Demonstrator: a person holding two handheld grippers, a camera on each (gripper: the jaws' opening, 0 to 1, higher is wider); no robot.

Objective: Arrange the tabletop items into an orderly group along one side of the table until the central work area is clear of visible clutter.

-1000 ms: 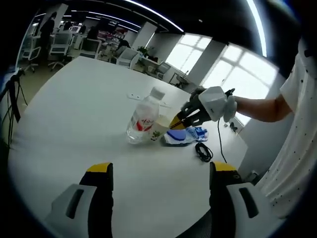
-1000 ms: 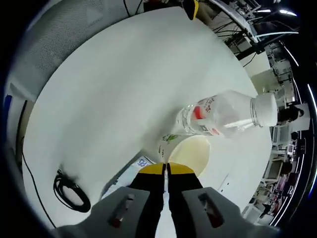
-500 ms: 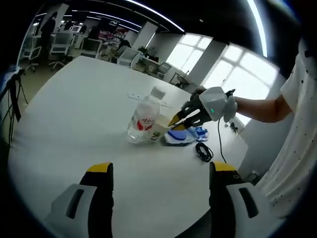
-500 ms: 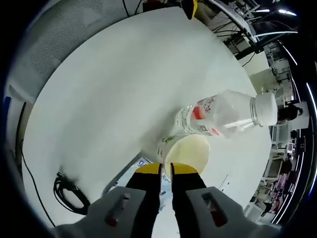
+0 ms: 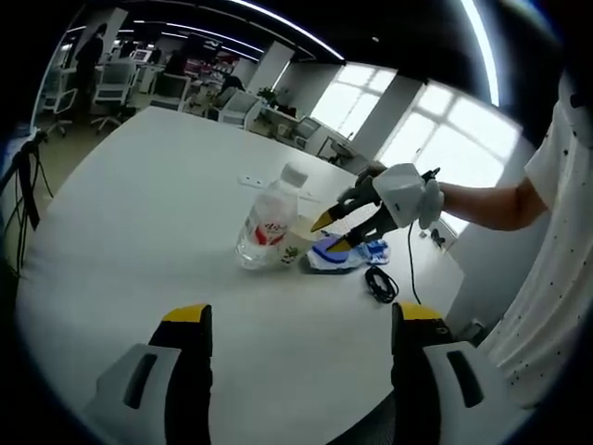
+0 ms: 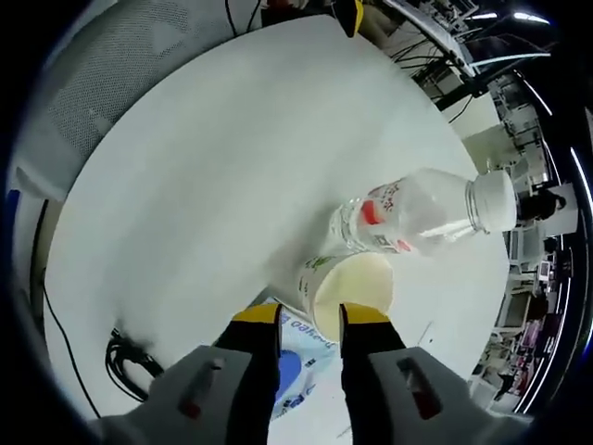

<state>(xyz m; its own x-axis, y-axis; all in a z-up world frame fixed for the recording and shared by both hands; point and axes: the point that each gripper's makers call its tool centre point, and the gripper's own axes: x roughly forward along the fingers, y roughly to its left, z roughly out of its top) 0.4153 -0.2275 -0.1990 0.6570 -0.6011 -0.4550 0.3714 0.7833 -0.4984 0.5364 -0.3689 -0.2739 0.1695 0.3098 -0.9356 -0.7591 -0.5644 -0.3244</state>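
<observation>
On the white round table (image 5: 139,213), a cream paper cup (image 6: 347,292) with green print stands touching a clear plastic water bottle (image 6: 417,218) with a red label and white cap; the writing is unreadable. Just beside them lie a blue-and-white packet (image 6: 292,380) and a coiled black cable (image 6: 125,362). Right gripper (image 6: 309,320) hovers released over the cup's rim; left gripper (image 5: 301,324) is spread wide, well apart.

No text, brand or number can be read. The bottle (image 6: 422,218) carries a red-and-white label, its marks too blurred to make out. The cup (image 6: 345,281) has green print on its side, illegible. The blue-and-white packet (image 6: 298,371) on the tabletop (image 6: 213,167) shows dark lettering near its edge, too small and distorted to read.
</observation>
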